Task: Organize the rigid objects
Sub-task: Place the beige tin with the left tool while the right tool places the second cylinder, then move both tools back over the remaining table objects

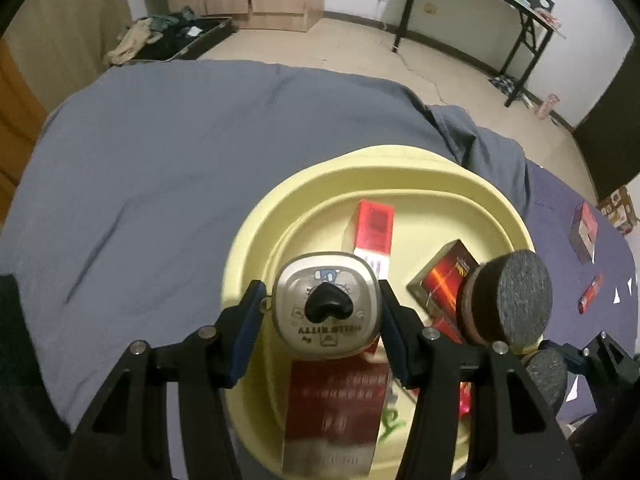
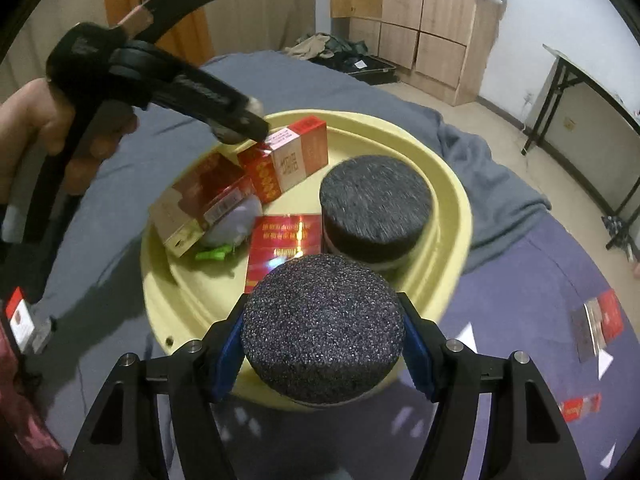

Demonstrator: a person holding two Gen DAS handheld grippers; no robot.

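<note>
Two grippers work over a yellow basin (image 1: pixel 256 248) that sits on a bed with a blue-grey sheet (image 1: pixel 168 160). The left gripper (image 1: pixel 320 312) has its jaws squeezed tight on a small silver Hello Kitty container (image 1: pixel 326 306) with a black heart-shaped knob on top. It holds the container above the basin, at about 6 o'clock inside it.

The right gripper (image 2: pixel 322 338) has its jaws closed on a round dark grey puck (image 2: pixel 320 328), just over the basin's rim at 6 o'clock. Another round puck (image 2: pixel 374 206) lies inside the basin at 3 o'clock. Several red boxes are in the basin too: a tall red and white box (image 2: pixel 298 154) at 12 o'clock, a red and tan box (image 2: pixel 200 204) at 9 o'clock, and a flat red pack (image 2: pixel 284 246) in the middle. More small red packs (image 2: pixel 598 330) lie on the sheet, well apart from the basin at 3 o'clock.
</note>
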